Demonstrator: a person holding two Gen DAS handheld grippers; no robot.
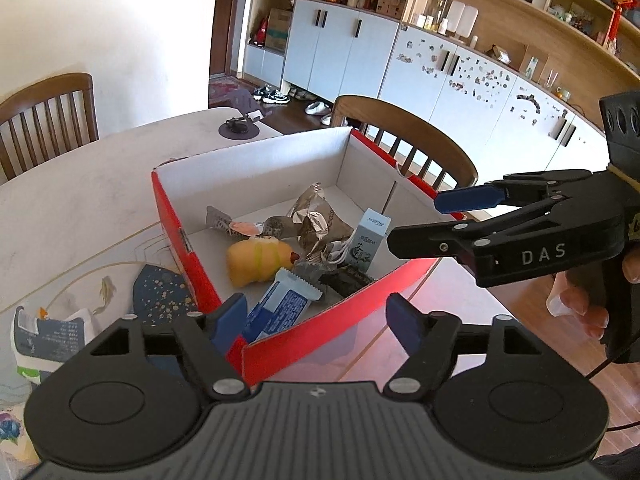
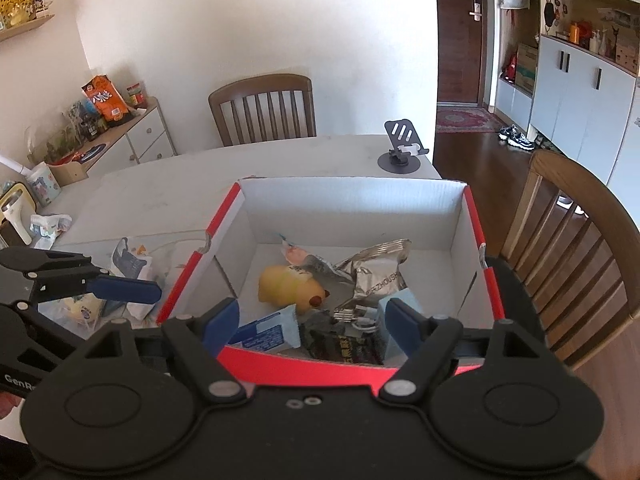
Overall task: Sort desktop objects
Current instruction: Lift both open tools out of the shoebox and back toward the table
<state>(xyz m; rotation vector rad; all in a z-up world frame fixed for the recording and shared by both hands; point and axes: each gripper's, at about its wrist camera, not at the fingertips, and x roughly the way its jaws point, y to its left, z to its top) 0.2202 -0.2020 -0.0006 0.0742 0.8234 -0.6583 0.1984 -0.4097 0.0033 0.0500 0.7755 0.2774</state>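
Note:
A red cardboard box (image 1: 178,236) with white inner walls stands on the pale table. Inside lie a yellow soft toy (image 1: 260,262), a crumpled silver foil bag (image 1: 316,216), a blue snack wrapper (image 1: 280,308), a small light-blue carton (image 1: 368,240) and a black packet (image 1: 346,280). My left gripper (image 1: 316,320) hangs open over the box's near corner, nothing pressed between its blue pads. My right gripper (image 1: 418,222) is open too, beside the box's right wall. In the right wrist view the right gripper (image 2: 312,324) spans the box's (image 2: 304,368) front wall above the toy (image 2: 288,288), empty.
A blue-and-white packet (image 1: 48,336) and other wrappers (image 2: 132,264) lie on the table left of the box. A grey phone stand (image 2: 402,148) sits near the far table edge. Wooden chairs (image 2: 264,108) (image 1: 404,140) flank the table. A sideboard (image 2: 132,136) holds snacks.

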